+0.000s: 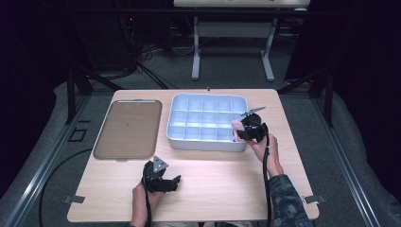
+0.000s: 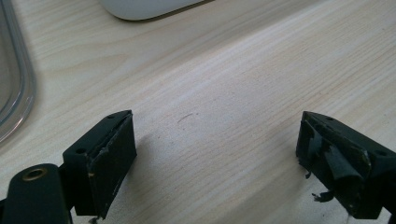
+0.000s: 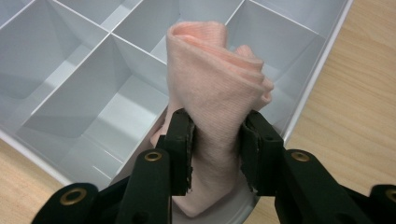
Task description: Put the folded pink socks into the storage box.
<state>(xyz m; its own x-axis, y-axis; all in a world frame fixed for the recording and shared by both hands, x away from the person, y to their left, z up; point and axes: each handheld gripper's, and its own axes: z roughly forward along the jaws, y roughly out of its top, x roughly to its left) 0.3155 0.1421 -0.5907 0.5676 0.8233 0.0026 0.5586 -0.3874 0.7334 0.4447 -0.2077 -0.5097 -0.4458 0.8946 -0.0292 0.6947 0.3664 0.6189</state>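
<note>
Pale pink folded cloth (image 3: 215, 88), soft knit by the look of it, is pinched between the two black jaws of the right claw (image 3: 215, 149), which are closed tight on its lower part so the top bunches up in folds above them. In the high view the right claw (image 1: 247, 128) sits over the front right corner of the white plastic divided organiser tray (image 1: 178, 135), and the pink cloth (image 1: 236, 126) shows just at its left side. From the right gripper view the cloth hangs over one of the tray's compartments next to the tray's outer wall (image 3: 322, 60), with its bottom end down inside; I can't tell for sure whether it touches the compartment floor.

Left claw (image 1: 171, 183) is a different story: it's near the front edge of the light wooden tabletop (image 1: 222, 189), well apart from the tray, held in the person's left hand (image 1: 142, 196). In the left gripper view its jaws are spread wide with nothing between them, just bare wood grain underneath the left claw (image 2: 215, 154). Pads (image 2: 109, 163) look pretty chewed up, with bits of torn black tape.

Off to the left of the white tray lies a flat brown rectangular tray with rounded corners (image 1: 126, 128), nothing on it. Its clear rim (image 2: 18, 84) peeks into the left gripper view too.
</note>
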